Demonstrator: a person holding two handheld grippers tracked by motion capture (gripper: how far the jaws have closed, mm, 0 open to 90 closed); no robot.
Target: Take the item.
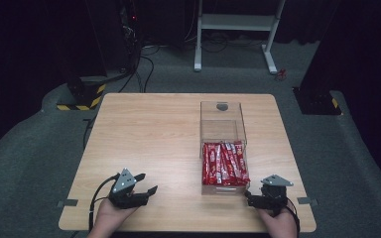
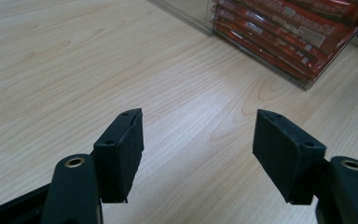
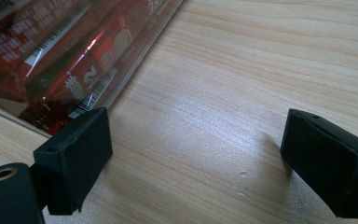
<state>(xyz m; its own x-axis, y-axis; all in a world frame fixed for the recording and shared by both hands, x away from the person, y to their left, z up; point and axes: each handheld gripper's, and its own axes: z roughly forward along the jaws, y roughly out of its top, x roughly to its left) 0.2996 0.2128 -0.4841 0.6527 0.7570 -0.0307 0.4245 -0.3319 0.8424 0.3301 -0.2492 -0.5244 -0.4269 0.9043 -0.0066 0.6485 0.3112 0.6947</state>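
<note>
Both jaws gape – left gripper (image 1: 146, 182) at 7 o'clock, right gripper (image 1: 258, 194) beside the clear box (image 1: 222, 148) of red packets (image 1: 223, 163) at 5.

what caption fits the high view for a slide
Two open grippers, left gripper and right gripper, rest near a clear box of red snack packets on a wooden table.
</note>
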